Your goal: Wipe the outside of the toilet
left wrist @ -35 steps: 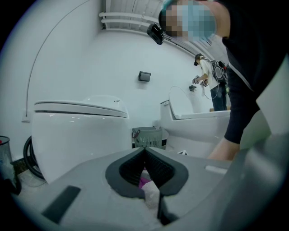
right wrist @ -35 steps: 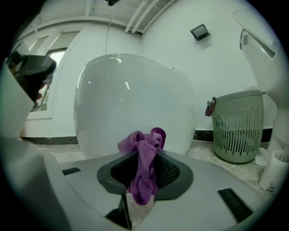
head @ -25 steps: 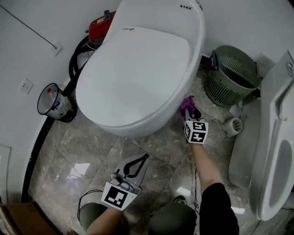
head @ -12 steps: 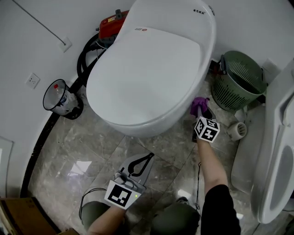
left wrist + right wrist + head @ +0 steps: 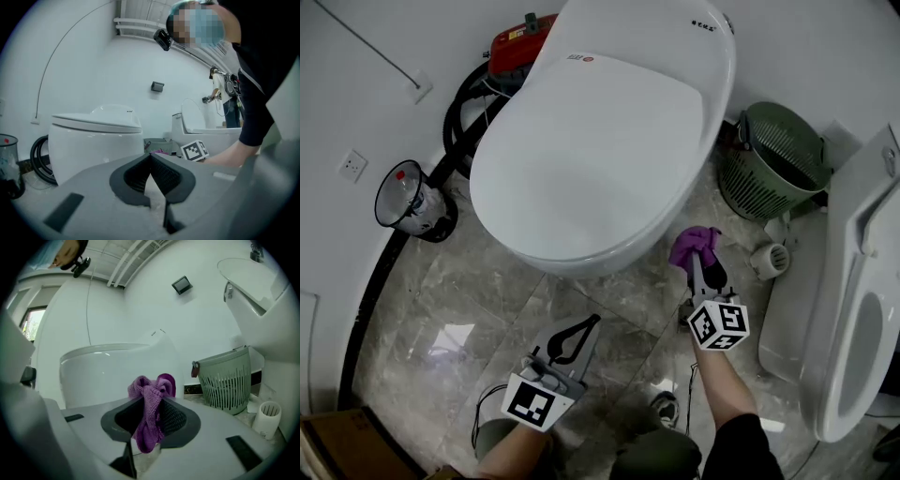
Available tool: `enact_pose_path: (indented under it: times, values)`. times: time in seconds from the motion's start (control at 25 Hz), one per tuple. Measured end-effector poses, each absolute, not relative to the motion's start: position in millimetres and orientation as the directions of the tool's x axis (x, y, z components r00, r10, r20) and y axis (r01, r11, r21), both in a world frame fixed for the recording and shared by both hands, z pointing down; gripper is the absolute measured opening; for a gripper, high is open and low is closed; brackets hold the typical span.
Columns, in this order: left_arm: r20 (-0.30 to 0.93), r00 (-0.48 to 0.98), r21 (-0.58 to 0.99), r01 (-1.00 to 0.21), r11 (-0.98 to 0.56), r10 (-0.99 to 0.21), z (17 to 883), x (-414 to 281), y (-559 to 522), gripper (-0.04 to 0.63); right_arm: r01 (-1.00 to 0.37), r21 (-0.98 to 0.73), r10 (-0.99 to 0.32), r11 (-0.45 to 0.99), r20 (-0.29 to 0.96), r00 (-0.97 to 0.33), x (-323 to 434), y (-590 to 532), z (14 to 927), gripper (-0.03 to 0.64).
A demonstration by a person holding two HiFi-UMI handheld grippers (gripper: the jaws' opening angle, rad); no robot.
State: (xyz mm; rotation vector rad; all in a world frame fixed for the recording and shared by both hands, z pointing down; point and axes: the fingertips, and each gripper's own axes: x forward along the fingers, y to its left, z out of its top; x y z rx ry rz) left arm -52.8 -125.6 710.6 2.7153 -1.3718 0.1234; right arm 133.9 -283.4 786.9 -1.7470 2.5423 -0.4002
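Observation:
A white toilet [image 5: 600, 141] with its lid down fills the middle of the head view; its bowl [image 5: 112, 371] rises just ahead in the right gripper view. My right gripper [image 5: 698, 261] is shut on a purple cloth [image 5: 694, 246], which bunches above the jaws [image 5: 152, 394]. The cloth hangs off the toilet's front right side, apart from the bowl. My left gripper [image 5: 581, 330] is low over the floor in front of the toilet, jaws closed together with nothing between them [image 5: 151, 161].
A green slatted bin [image 5: 773, 159] stands right of the toilet, with a small white cup [image 5: 772, 260] near it. A second white toilet [image 5: 853, 328] is at far right. A black hose [image 5: 464, 122], a red device [image 5: 520, 42] and a clear bin [image 5: 408, 202] sit left.
My right gripper with the purple cloth has drawn back from the toilet's side toward me. The left gripper has hardly moved.

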Motion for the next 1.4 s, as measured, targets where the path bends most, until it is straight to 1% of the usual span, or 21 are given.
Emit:
enact_pose_path:
  times: [0.12,0.28,0.4,0.56,0.68,0.92,1.16,1.4]
  values:
    - [0.113,0.580,0.000,-0.812,-0.584,-0.807,693,-66,-124,0.006,-0.900,-0.236,-0.911,0.367,0.103,-0.398,125,-257,755,0.101]
    - [0.172,0.558,-0.040,-0.819,-0.572,-0.812,675,-96,-109,0.006,-0.884,-0.239,-0.893,0.402,0.109,-0.436,103,-220,708,0.101]
    - [0.227,0.518,-0.030,-0.843,-0.537,-0.825,651,-124,-90,0.006,-0.878,-0.249,-0.880,0.408,0.148,-0.451,85,-191,676,0.101]
    - [0.259,0.454,0.016,-0.885,-0.466,-0.853,599,-157,-60,0.006,-0.871,-0.294,-0.862,0.394,0.210,-0.461,64,-150,624,0.101]
    - [0.284,0.409,0.047,-0.909,-0.414,-0.867,559,-175,-41,0.006,-0.870,-0.347,-0.857,0.350,0.256,-0.447,56,-124,583,0.100]
    - [0.306,0.401,0.065,-0.914,-0.401,-0.864,469,-175,-29,0.006,-0.880,-0.378,-0.847,0.287,0.330,-0.418,60,-89,495,0.101]
    - [0.275,0.403,0.068,-0.914,-0.401,-0.873,367,-177,-37,0.006,-0.867,-0.365,-0.822,0.339,0.333,-0.462,50,-75,393,0.100]
    - [0.237,0.408,0.057,-0.912,-0.407,-0.882,286,-195,-31,0.006,-0.842,-0.367,-0.809,0.395,0.295,-0.508,21,-55,310,0.100]
